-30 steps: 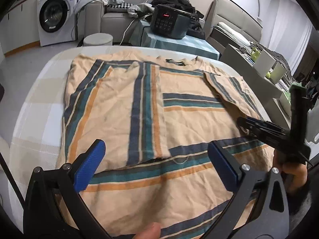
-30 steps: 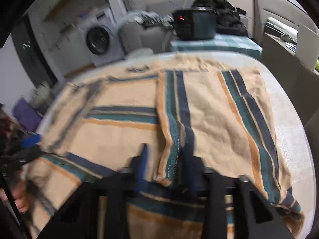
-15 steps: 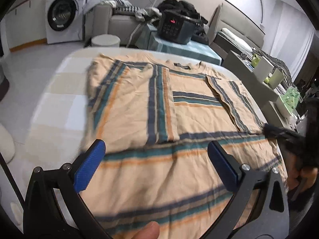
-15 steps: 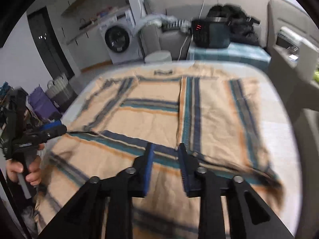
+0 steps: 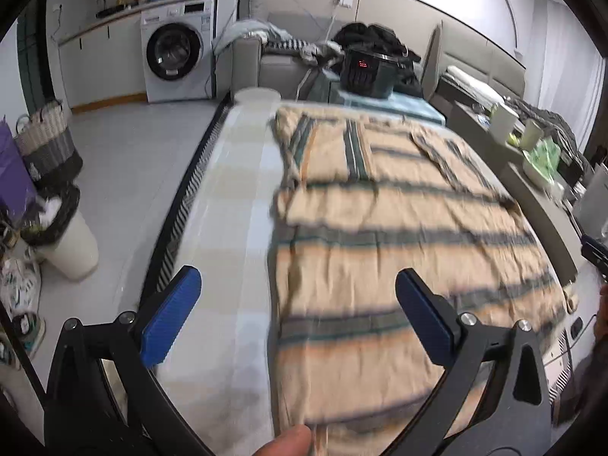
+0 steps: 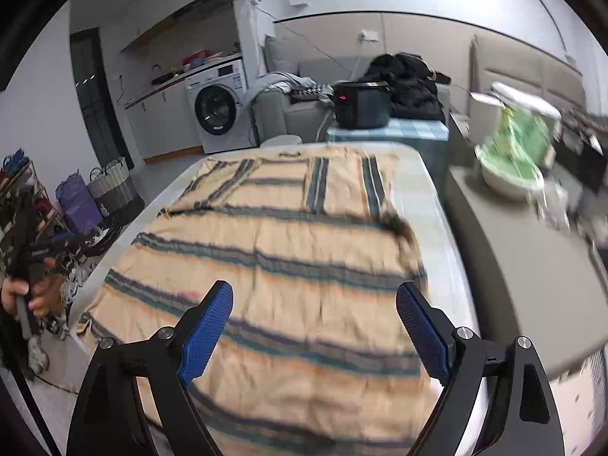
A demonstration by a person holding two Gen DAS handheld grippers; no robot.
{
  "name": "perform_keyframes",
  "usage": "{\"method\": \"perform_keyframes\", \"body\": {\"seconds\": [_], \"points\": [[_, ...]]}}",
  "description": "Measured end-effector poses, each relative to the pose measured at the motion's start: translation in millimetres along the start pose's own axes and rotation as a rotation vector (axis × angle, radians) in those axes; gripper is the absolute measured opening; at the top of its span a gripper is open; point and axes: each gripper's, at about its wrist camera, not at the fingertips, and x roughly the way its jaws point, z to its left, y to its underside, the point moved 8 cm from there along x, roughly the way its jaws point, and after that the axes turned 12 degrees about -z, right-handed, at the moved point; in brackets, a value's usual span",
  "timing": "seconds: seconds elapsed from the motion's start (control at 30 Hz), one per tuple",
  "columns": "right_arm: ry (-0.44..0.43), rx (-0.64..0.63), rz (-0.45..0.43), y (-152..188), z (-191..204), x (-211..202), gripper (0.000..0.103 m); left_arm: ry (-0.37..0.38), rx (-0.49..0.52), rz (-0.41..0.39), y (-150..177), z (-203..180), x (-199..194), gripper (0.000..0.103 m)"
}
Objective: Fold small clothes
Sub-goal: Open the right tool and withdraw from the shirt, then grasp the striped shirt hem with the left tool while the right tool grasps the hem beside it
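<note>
Overhead, both grippers point down at a slant toward the bench (image 6: 421, 174). The left gripper (image 5: 298, 315) has its jaws wide with nothing between them, its blue pads (image 5: 171, 315) above the bench's left side and the garment's left edge; a fingertip (image 5: 288, 440) shows at the bottom of that view. The right gripper (image 6: 315, 323) has its jaws opening, already wide, nothing caught between them, with the cloth lying below. In the right wrist view, a hand (image 6: 22, 288) grips the left gripper's handle at the far left.

No writing can be read; the dark cooker (image 5: 366, 70) beyond the bench shows only a red display, too small to make out.

The tan striped shirt (image 5: 399, 235) lies flat on the bench, covering most of it, both sides folded inward at the far end, a near layer crossing with teal, navy and orange bands, blurred.
</note>
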Motion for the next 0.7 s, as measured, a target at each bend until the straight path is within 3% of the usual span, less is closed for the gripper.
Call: {"method": "perform_keyframes", "body": {"seconds": [0.1, 0.17, 0.27, 0.4, 0.47, 0.6, 0.63, 0.7], "points": [[0.016, 0.025, 0.023, 21.4, -7.1, 0.2, 0.090, 0.019, -0.042, 0.074, 36.5, 3.2, -13.3, 0.099], [0.010, 0.059, 0.048, 30.6, -10.2, 4.1, 0.090, 0.013, -0.087, 0.116, 60.5, 9.7, -20.9, 0.085], [-0.014, 0.085, 0.046, 34.9, -10.5, 7.6, 0.090, 0.027, -0.138, 0.201, 96.4, 16.3, -29.7, 0.074], [-0.025, 0.108, 0.048, 41.7, -14.3, 6.3, 0.090, 0.067, -0.232, 0.249, 122.4, 19.5, -33.4, 0.063], [-0.015, 0.113, 0.048, 44.9, -18.4, 3.8, 0.090, 0.094, -0.277, 0.288, 132.4, 19.7, -31.9, 0.045], [-0.001, 0.122, 0.029, 43.2, -26.4, -5.3, 0.090, 0.102, -0.272, 0.330, 140.0, 17.7, -27.7, 0.029], [0.006, 0.124, 0.024, 42.3, -29.3, -8.4, 0.090, 0.106, -0.272, 0.333, 140.1, 16.7, -26.8, 0.014], [0.010, 0.124, 0.014, 40.1, -32.7, -12.7, 0.090, 0.107, -0.258, 0.324, 140.0, 15.8, -25.5, 0.009]]}}
